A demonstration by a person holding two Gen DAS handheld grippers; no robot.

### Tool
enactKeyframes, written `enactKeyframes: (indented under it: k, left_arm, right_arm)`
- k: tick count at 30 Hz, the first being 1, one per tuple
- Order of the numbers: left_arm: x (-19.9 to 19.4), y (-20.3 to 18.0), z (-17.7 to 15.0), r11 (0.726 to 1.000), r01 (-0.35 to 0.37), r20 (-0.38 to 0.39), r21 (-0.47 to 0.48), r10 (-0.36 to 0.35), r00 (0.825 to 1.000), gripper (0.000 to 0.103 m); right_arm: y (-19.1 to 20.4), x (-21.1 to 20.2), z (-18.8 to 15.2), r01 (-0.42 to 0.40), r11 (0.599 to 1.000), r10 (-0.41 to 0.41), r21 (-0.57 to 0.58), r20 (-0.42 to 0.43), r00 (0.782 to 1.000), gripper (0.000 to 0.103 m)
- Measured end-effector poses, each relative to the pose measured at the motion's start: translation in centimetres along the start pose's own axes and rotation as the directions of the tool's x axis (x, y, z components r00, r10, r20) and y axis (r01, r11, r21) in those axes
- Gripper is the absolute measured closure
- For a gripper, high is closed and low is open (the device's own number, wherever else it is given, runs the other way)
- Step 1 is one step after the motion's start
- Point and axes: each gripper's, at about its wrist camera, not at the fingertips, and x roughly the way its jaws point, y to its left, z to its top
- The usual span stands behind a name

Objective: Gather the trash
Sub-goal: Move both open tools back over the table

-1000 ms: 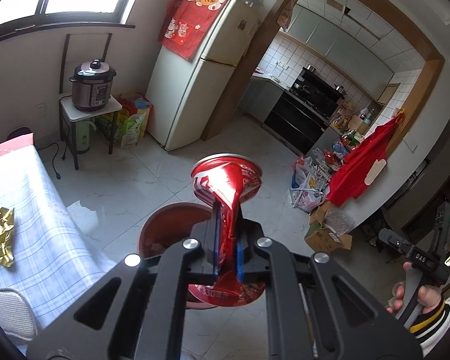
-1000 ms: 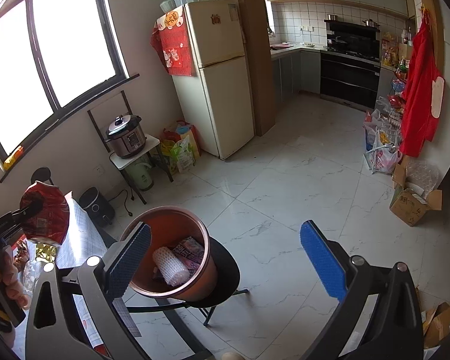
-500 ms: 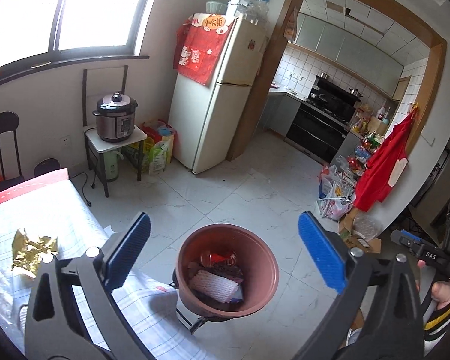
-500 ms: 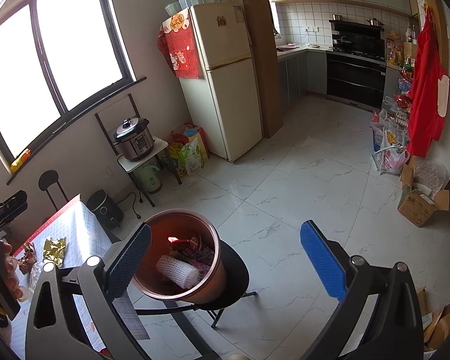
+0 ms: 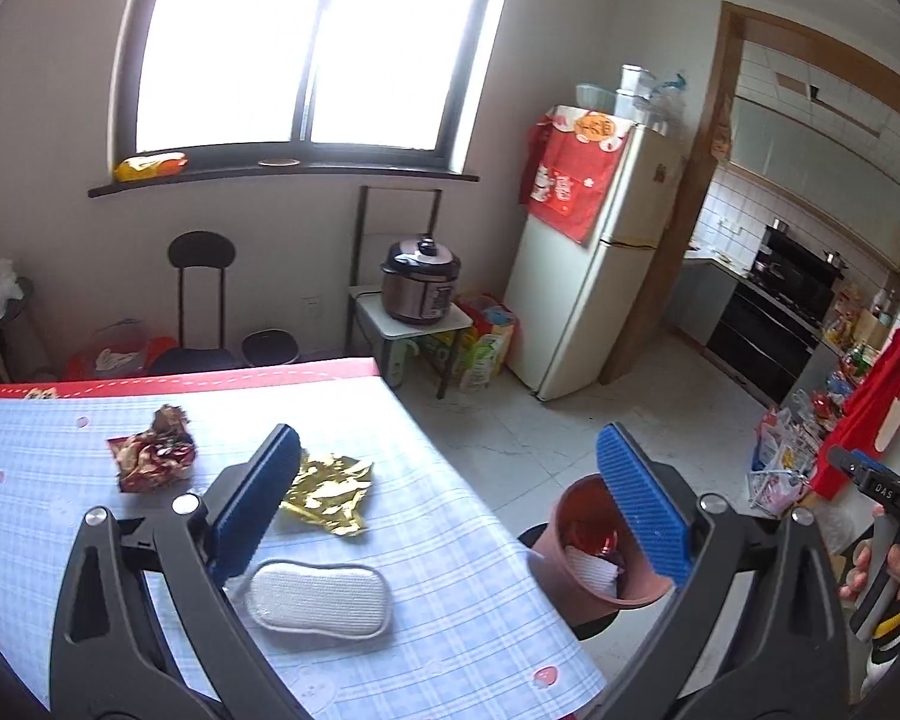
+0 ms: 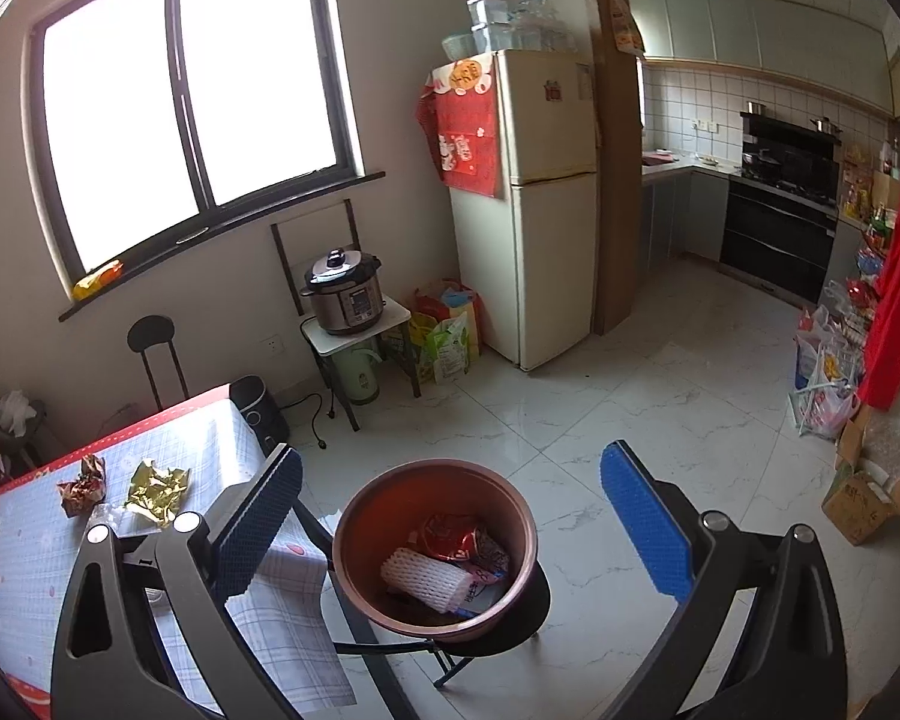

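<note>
My left gripper [image 5: 450,498] is open and empty above the table [image 5: 450,588]. On the table lie a gold foil wrapper [image 5: 329,495], a crumpled red wrapper [image 5: 153,456] and a white mesh pad [image 5: 319,599]. A brown bin [image 5: 594,591] stands on a stool past the table's right edge. My right gripper [image 6: 450,510] is open and empty above that bin [image 6: 384,504], which holds a crushed red can [image 6: 459,537] and white foam netting [image 6: 426,577]. The gold wrapper [image 6: 157,491] and red wrapper [image 6: 83,485] also show at left.
A fridge [image 6: 534,210] stands by the kitchen doorway. A pressure cooker [image 6: 343,293] sits on a small stand under the window. A black chair [image 5: 201,300] stands behind the table. Bags and a cardboard box [image 6: 864,498] line the right wall.
My left gripper let go of the crushed red can, which now lies in the bin. It then swung left over the table. My right gripper stayed open and moved closer over the bin.
</note>
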Motion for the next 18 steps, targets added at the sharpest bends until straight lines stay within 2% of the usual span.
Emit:
enactKeyframes:
  k: [4,8,11,13,18]
  left_arm:
    - [-3.4,5.1,-1.2,0.993,-0.092,0.031,-0.068,0.094,0.995,0.006]
    - [-6.4,10.1,-3.1,0.969,-0.199,0.031,-0.145,0.205,0.978,0.006]
    - [-8.6,13.5,-4.9,0.927,-0.325,0.036,-0.188,0.338,0.941,0.006]
    - [-9.8,15.5,-6.1,0.899,-0.386,0.027,-0.207,0.4,0.916,0.006]
    - [-12.3,20.2,-9.5,0.845,-0.467,0.001,-0.259,0.484,0.875,0.006]
  right_arm:
    - [3.9,1.0,0.2,-0.056,0.996,0.056,-0.065,-0.006,0.998,0.005]
    - [8.6,2.4,0.0,-0.115,0.986,0.111,-0.123,-0.042,0.993,0.005]
    - [12.5,3.5,-0.5,-0.147,0.972,0.138,-0.185,-0.061,0.989,0.005]
    - [15.2,4.5,-1.3,-0.167,0.957,0.152,-0.239,-0.083,0.985,0.005]
    - [22.3,7.6,-4.8,-0.276,0.889,0.228,-0.365,-0.171,0.959,0.005]
